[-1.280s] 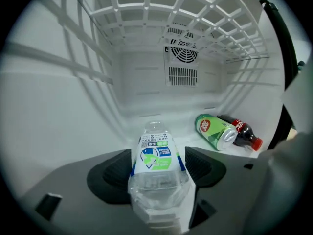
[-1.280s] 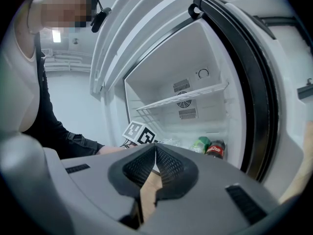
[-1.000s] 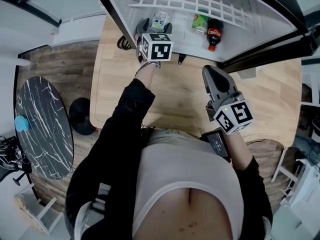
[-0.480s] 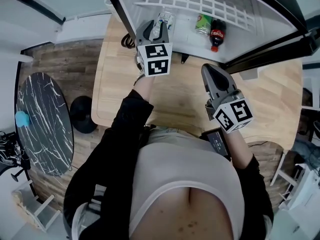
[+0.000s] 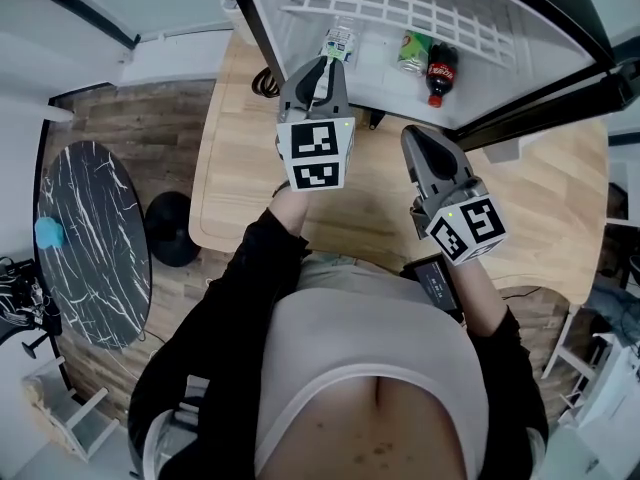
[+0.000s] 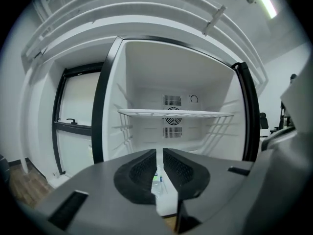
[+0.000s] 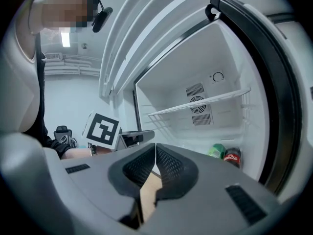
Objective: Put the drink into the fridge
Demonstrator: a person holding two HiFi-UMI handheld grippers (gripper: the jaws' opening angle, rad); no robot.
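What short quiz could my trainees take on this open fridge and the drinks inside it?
1. How many drinks stand on the floor of the fridge?
2. True or false: the cola bottle stands on the wire shelf.
3. Which drink is farthest left in the head view? A: clear water bottle; B: green drink; C: cola bottle.
Key: 1. Three. 2. False: it stands on the fridge floor, below the wire shelf. 3. A.
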